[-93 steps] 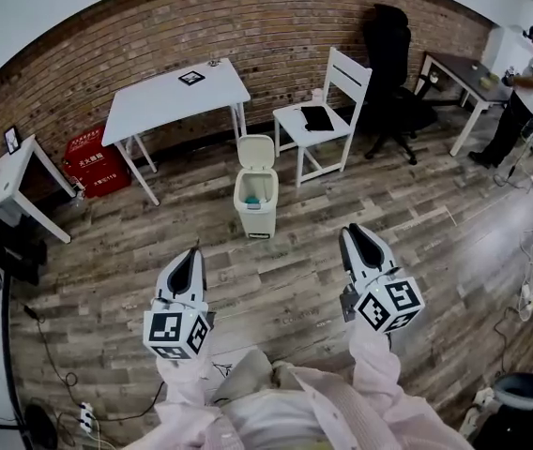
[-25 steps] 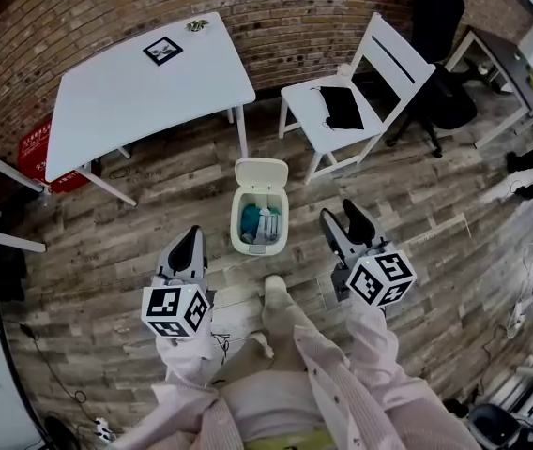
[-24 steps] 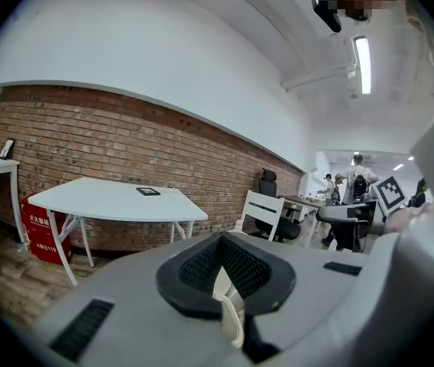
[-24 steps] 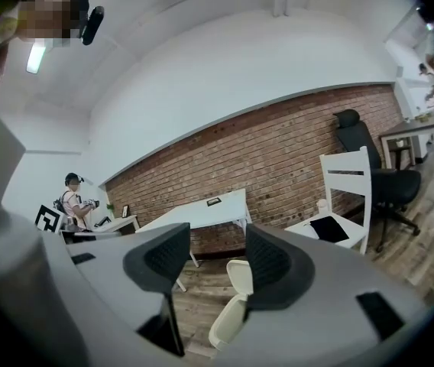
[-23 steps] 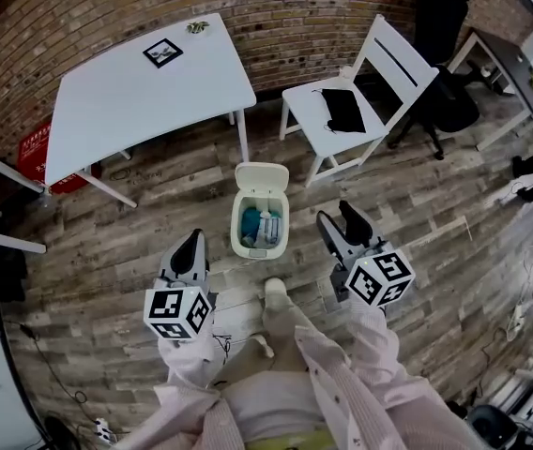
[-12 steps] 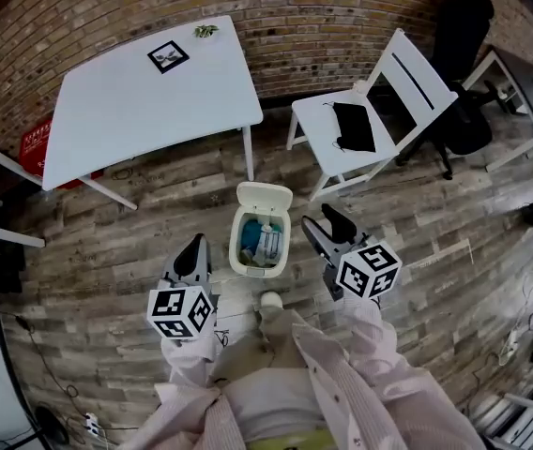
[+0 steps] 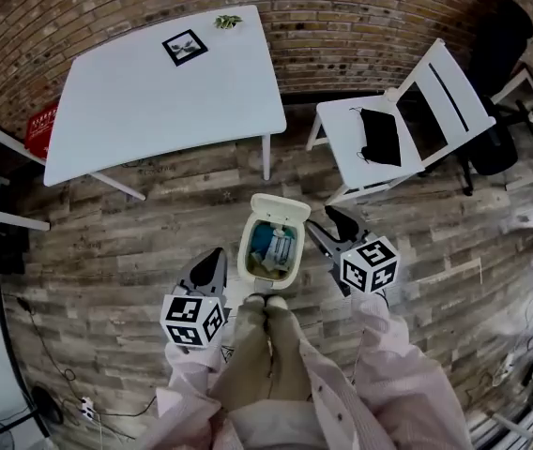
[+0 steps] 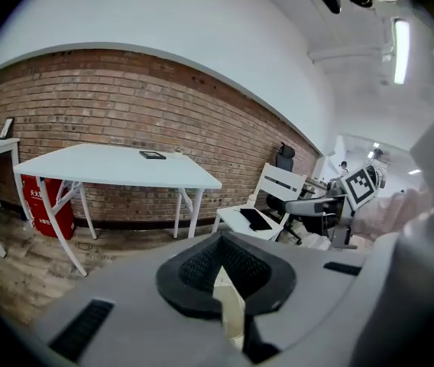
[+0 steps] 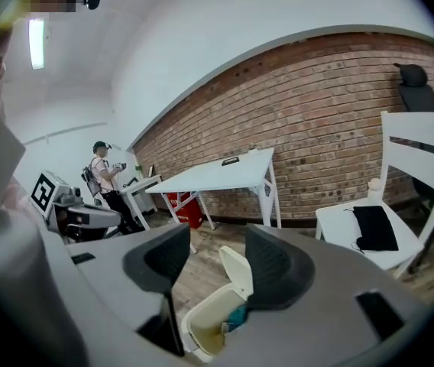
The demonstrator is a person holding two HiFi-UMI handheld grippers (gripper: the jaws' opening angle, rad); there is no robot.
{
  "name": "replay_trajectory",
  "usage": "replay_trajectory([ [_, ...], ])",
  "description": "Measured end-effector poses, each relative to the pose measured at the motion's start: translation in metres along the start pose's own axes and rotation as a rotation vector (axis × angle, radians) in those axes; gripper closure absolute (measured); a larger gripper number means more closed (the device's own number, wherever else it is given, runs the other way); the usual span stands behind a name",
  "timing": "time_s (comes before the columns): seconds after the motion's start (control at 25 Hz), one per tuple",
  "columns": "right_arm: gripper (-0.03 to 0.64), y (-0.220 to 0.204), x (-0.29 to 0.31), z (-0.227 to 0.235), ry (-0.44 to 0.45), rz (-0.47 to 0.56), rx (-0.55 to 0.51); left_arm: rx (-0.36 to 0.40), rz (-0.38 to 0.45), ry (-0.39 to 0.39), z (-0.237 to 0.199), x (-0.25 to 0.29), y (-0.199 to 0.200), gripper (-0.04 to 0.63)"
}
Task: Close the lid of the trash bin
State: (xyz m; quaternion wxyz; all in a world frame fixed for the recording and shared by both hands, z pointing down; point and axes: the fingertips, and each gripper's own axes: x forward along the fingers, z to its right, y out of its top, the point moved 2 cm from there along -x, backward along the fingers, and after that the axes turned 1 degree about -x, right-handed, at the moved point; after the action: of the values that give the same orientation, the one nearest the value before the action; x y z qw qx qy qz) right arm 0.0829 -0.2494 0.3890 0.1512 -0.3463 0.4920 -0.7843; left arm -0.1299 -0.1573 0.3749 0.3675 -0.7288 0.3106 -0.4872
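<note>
Looking down from the head view, the trash bin (image 7: 247, 262) sits on the wood floor between the two grippers. It's just left of the right gripper (image 7: 329, 225) and ahead and to the right of the left gripper (image 7: 212, 259). Its lid (image 7: 281, 208) is flipped up on the far side of the bin, so it's wide open, with some blue and white trash showing inside.

Right gripper's jaws are spread apart. In its own view the upright lid shows through the gap between them, ahead and lower down, with the bin's rim below that. Left gripper's jaws are pressed together, pointing out past the bin's left side toward the white table (image 7: 173, 82) by the brick wall. Off beyond the right gripper there's a white chair (image 7: 435, 101) with a black item (image 7: 379, 137) lying on the seat.
</note>
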Motion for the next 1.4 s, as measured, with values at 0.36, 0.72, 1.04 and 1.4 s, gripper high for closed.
replay_trajectory([
  [0.36,0.402,-0.041,0.071,0.033,0.001,-0.117,-0.22,0.023,-0.128,-0.022,-0.022,0.059,-0.046,0.602],
  [0.72,0.402,-0.102,0.114,0.047,0.05,-0.234,-0.366,-0.015,-0.206,-0.025,-0.037,0.093,-0.094,0.601],
  [1.04,0.402,-0.125,0.132,0.057,0.082,-0.287,-0.449,-0.041,-0.247,-0.031,-0.044,0.117,-0.128,0.602],
  [1.4,0.402,-0.133,0.126,0.044,0.093,-0.267,-0.456,-0.071,-0.26,-0.018,-0.041,0.109,-0.144,0.602],
])
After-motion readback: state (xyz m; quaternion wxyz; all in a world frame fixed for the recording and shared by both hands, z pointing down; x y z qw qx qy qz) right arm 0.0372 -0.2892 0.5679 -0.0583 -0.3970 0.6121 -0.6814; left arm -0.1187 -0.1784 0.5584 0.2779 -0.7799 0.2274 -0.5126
